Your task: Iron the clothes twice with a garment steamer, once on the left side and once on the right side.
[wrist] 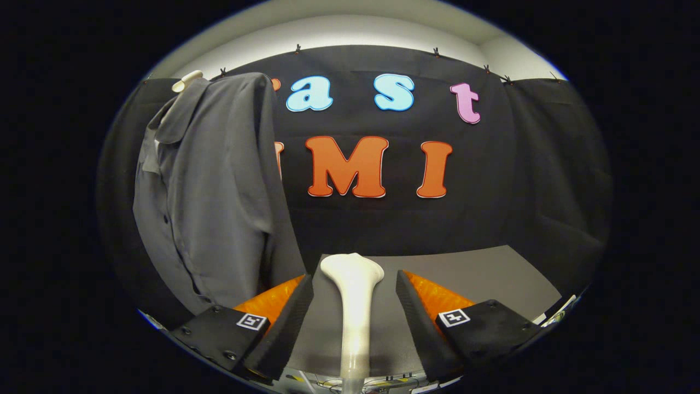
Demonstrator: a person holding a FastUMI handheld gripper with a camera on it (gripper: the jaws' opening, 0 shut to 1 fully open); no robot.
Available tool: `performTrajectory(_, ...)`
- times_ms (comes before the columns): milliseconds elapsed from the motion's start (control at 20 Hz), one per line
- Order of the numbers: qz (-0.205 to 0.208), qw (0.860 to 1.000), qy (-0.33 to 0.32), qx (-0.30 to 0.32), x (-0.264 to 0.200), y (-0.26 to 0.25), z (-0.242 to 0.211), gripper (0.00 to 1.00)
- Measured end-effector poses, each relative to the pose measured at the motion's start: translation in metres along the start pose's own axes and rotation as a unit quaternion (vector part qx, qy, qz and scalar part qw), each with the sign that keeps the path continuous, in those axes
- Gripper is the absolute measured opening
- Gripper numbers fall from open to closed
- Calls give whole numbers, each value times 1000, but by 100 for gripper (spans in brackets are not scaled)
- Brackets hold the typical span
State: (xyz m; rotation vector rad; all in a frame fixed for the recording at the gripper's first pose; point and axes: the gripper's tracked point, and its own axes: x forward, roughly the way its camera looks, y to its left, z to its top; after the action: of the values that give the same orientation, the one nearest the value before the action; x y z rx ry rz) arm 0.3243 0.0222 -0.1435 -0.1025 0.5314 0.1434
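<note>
Between parted jaws: glossy white steamer [353,295], untouched; matte grey shirt [210,191] hangs beyond-left.

1. The gripper [354,295] has two black fingers [292,314] with ribbed inner pads and a wide gap between them.
2. Orange ridged panels back each finger.
3. Black blocks behind carry white square markers and dark screws.

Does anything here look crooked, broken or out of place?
Nothing stands out. The grey shirt hangs straight on its hanger, and the white steamer stands upright between the open gripper fingers, untouched.
</note>
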Motion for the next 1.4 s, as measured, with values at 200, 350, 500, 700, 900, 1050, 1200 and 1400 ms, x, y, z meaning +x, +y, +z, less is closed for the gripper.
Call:
performTrajectory(200, 0, 999, 49, -5, 44, -10, -15, 98)
performTrajectory(350, -12, 997, 72, 10, 62, -27, -29, 98)
performTrajectory(500, 6, 996, 85, 39, 78, -26, -37, 99)
performTrajectory(700, 22, 994, 95, 40, 76, -22, -42, 100)
performTrajectory(900, 28, 994, 101, 36, 86, -15, -45, 100)
performTrajectory(1050, 29, 993, 109, 29, 86, -11, -50, 100)
performTrajectory(1200, 29, 989, 142, 9, 88, -9, -72, 100)
performTrajectory(1400, 32, 986, 161, 18, 93, -7, -91, 100)
